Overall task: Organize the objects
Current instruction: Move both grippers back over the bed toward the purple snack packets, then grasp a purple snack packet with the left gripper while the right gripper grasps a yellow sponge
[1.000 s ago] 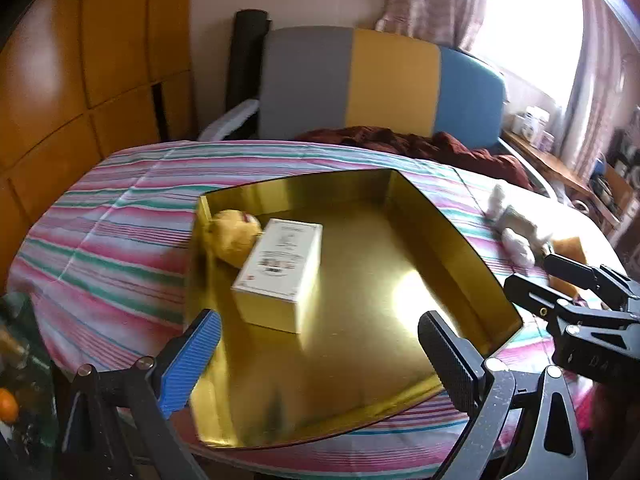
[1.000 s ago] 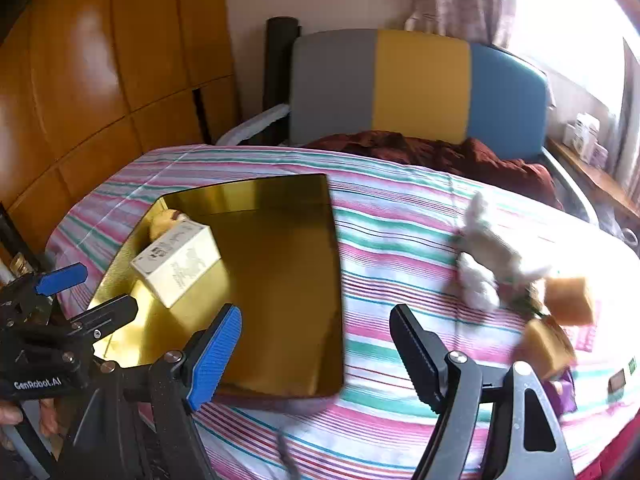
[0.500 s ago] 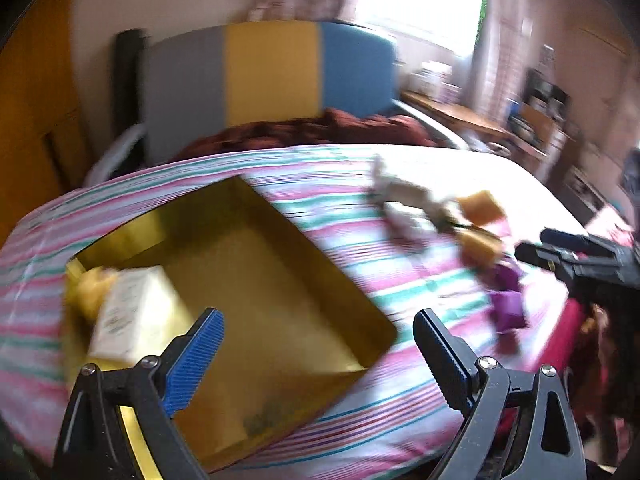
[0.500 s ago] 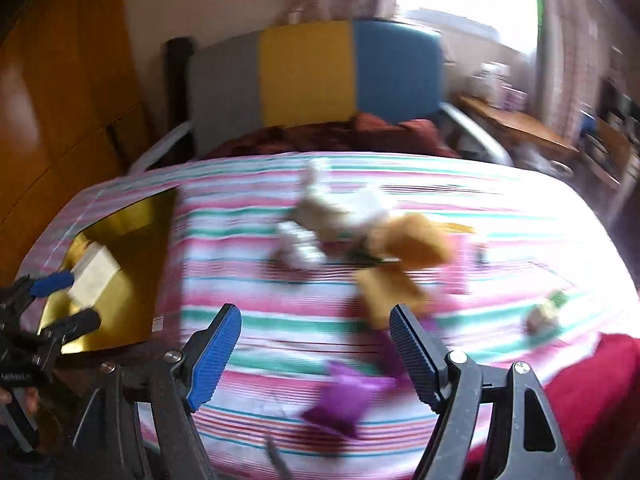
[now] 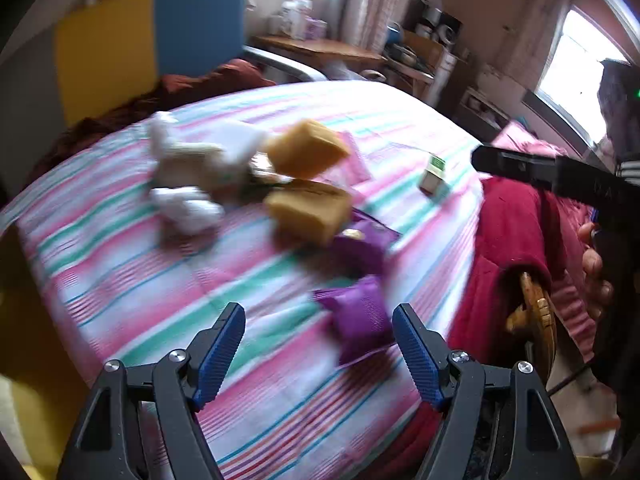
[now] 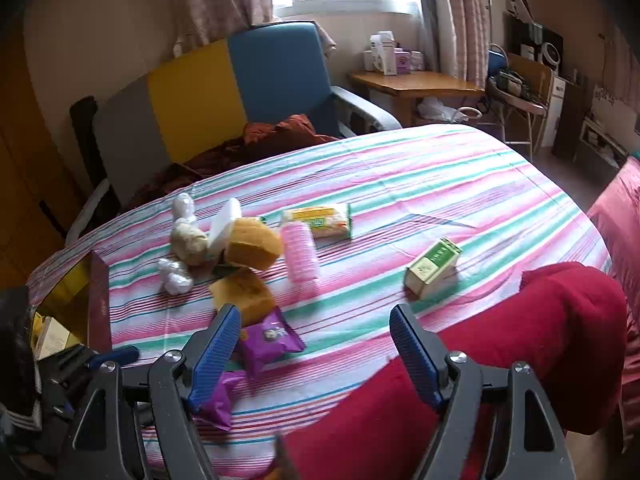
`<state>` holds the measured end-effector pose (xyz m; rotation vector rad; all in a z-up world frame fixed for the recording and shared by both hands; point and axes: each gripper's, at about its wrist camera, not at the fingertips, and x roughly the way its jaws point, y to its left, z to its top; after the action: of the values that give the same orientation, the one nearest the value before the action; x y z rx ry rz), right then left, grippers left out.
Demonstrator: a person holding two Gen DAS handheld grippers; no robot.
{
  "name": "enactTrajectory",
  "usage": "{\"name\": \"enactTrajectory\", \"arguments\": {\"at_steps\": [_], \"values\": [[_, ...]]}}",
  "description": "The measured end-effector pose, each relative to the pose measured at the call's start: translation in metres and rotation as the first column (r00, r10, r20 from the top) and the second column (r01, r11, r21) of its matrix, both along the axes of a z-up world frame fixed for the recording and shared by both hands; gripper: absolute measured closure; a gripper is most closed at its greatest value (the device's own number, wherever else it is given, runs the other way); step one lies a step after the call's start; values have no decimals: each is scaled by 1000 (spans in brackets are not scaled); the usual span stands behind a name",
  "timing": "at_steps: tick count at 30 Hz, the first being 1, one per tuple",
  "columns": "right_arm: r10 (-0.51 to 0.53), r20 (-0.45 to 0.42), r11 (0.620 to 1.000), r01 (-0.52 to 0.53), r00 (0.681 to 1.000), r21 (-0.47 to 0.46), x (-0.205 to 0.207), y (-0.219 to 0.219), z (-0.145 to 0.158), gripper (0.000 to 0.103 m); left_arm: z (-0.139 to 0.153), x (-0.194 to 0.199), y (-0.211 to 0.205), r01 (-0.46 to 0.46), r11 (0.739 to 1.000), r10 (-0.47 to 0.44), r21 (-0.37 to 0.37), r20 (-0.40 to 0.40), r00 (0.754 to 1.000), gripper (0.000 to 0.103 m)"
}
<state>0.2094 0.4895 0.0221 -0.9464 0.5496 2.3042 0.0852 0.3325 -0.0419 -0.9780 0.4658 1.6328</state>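
Blue ribbed pads faced each other on the left gripper [image 5: 318, 338], its jaws closing with nothing pinched between them; a purple packet [image 5: 356, 312] lay on the cloth just past the tips, blurred. Beyond it sat a second purple packet [image 5: 362, 242], then two yellow-brown sponge blocks [image 5: 308, 210], one propped above the other. White and cream soft bundles [image 5: 188, 172] lay left of the sponges, too smeared to identify. A small green-and-white box [image 5: 434, 174] stood apart toward the right edge of the surface [image 5: 120, 280], which wore a pink, green and white striped cloth.

Right gripper [image 6: 316, 338] hung with its jaws apart and empty, over the near edge of the surface [image 6: 440, 184]. A purple packet [image 6: 270, 338] lay just beside its left pad, another purple wrapper [image 6: 222, 396] partly under that pad. A red cushion [image 6: 500, 344] filled the near right. Farther out: the sponge blocks [image 6: 250, 268], a pink ribbed roll [image 6: 300, 252], a yellow-green snack pack [image 6: 320, 220], the green-and-white box [image 6: 432, 266] near the right edge. A gold tray [image 6: 96, 296] sat at the left edge with a pale carton [image 6: 50, 336] inside. The left gripper's dark body showed at the lower left corner of this view.

Behind the surface stood a grey, yellow and blue chair [image 6: 224, 92] with dark red cloth on its seat.
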Motion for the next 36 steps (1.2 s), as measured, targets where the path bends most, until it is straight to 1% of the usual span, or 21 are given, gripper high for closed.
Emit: {"name": "enactTrajectory", "arguments": {"at_steps": [2, 6, 7, 8, 9, 11, 14, 16, 17, 20, 22, 24, 25, 26, 27, 29, 30, 32, 35, 36], "values": [[-10, 2, 1000, 10, 1000, -7, 3, 5, -2, 25, -7, 8, 14, 14, 1000, -14, -21, -1, 1000, 27], [-7, 18, 1000, 7, 1000, -21, 0, 7, -7, 25, -26, 11, 37, 26, 997, -24, -70, 23, 999, 27], [0, 25, 1000, 1, 1000, -27, -2, 7, -9, 25, -31, 11, 41, 27, 996, -25, -85, 26, 999, 31], [4, 28, 1000, -3, 1000, -31, -3, 6, -11, 25, -37, 11, 44, 27, 995, -25, -100, 29, 999, 42], [14, 35, 999, -13, 999, -38, -6, 6, -13, 25, -43, 10, 46, 32, 993, -28, -111, 40, 999, 47], [38, 52, 998, -35, 998, -48, -12, 5, -17, 25, -45, 7, 41, 32, 996, -29, -89, 30, 999, 64], [112, 75, 991, -106, 991, -82, -29, 3, -22, 25, -46, -2, 31, 30, 997, -28, -64, 38, 999, 64], [188, 102, 979, -178, 977, -100, -47, -1, -25, 25, -47, -8, 22, 21, 998, -19, -55, 34, 999, 64], [246, 123, 966, -233, 962, -111, -61, -5, -29, 25, -47, -10, 17, 16, 999, -14, -50, 28, 1000, 64], [343, 190, 938, -324, 920, -123, -91, -11, -39, 23, -46, -13, 3, 6, 999, -6, -45, 17, 1000, 64], [405, 237, 913, -377, 883, -157, -114, -13, -49, 18, -46, -14, -5, -5, 999, 5, -41, 13, 1000, 64], [457, 285, 889, -421, 842, -182, -137, -15, -59, 16, -47, -17, -10, -15, 999, 16, -33, 16, 1000, 64], [462, 327, 887, -430, 825, -168, -148, -16, -65, 16, -47, -19, -13, -22, 999, 22, -29, 22, 1000, 64], [457, 355, 889, -428, 816, -160, -154, -14, -71, 16, -47, -20, -13, -25, 999, 26, -27, 27, 999, 64], [462, 391, 887, -422, 796, -190, -163, -12, -80, 16, -47, -21, -14, -28, 999, 29, -26, 31, 999, 64], [471, 423, 882, -407, 774, -238, -175, -7, -93, 16, -49, -20, -9, -32, 999, 33, -25, 29, 999, 64], [467, 439, 884, -398, 768, -245, -178, -6, -96, 16, -49, -19, -9, -32, 999, 33, -24, 26, 999, 64], [461, 443, 887, -392, 769, -243, -182, -3, -98, 16, -49, -20, -10, -34, 999, 34, -21, 26, 999, 64], [456, 438, 889, -373, 775, -266, -186, 0, -106, 16, -50, -22, -10, -44, 999, 44, -15, 40, 998, 62], [457, 435, 887, -367, 775, -279, -187, 0, -110, 20, -50, -22, -11, -45, 999, 46, -13, 43, 998, 62]]}}
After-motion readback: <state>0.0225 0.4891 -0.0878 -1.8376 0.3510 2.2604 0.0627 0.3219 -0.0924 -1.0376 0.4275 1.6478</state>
